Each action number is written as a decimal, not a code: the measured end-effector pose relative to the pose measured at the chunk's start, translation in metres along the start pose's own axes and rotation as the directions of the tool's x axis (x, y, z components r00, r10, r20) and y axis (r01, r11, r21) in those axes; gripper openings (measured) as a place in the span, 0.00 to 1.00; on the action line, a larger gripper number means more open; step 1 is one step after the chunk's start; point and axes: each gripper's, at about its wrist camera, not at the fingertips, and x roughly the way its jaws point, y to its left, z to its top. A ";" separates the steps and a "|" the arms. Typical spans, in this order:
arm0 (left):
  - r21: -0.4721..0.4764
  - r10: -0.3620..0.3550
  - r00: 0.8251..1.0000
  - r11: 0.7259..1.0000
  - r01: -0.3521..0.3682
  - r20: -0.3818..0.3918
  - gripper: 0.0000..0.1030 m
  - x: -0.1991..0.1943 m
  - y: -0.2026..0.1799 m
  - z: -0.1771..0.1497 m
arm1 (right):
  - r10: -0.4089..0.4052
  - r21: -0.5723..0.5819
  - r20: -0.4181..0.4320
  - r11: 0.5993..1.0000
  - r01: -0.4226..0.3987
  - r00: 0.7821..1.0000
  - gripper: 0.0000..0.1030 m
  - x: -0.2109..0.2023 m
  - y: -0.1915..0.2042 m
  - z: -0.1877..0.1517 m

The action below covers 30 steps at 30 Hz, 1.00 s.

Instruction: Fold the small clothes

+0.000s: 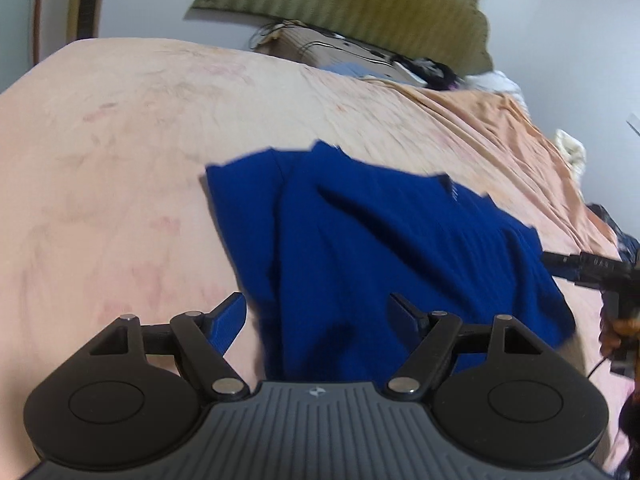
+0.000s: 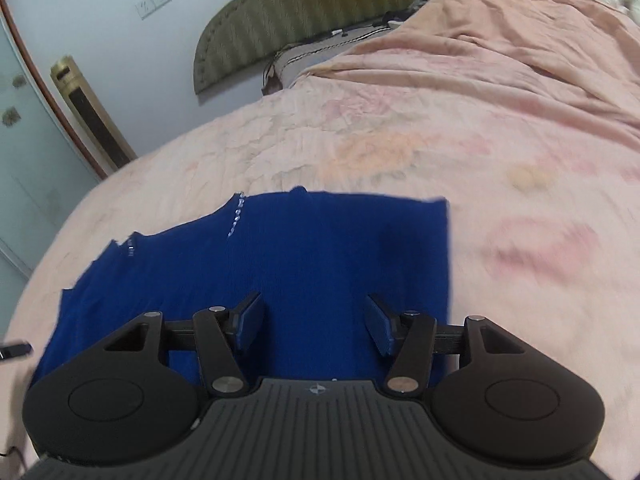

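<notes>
Blue garment (image 1: 384,248) on pink bedspread (image 1: 120,160), seemingly folded; left gripper (image 1: 320,320) and right gripper (image 2: 314,328) both released above it.

Both views are lit softly and evenly by dim indoor light with a cool cast; no source shows. Motion blur smears the pink bedspread (image 1: 120,160) and the edges of the blue garment (image 2: 300,260), while each gripper's body stays sharp. Fisheye distortion bows the bed and the wall (image 2: 100,8), with dark vignetting in the corners. Shadows are faint and diffuse, with no glare.
</notes>
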 end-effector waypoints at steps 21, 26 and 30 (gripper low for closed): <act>0.124 0.053 0.998 0.991 -0.057 0.042 0.02 -0.036 -0.022 -0.031 | -0.017 -0.066 0.010 0.998 0.018 1.000 0.09 -0.081 0.000 -0.053; 0.201 0.075 0.996 0.976 -0.083 0.046 0.01 -0.043 -0.021 -0.040 | -0.078 -0.110 0.025 0.991 0.080 0.997 0.02 -0.097 -0.004 -0.053; 0.250 0.110 0.994 0.962 -0.110 0.013 0.01 -0.034 -0.019 -0.050 | -0.147 -0.146 0.008 0.978 0.147 0.989 0.00 -0.091 -0.005 -0.057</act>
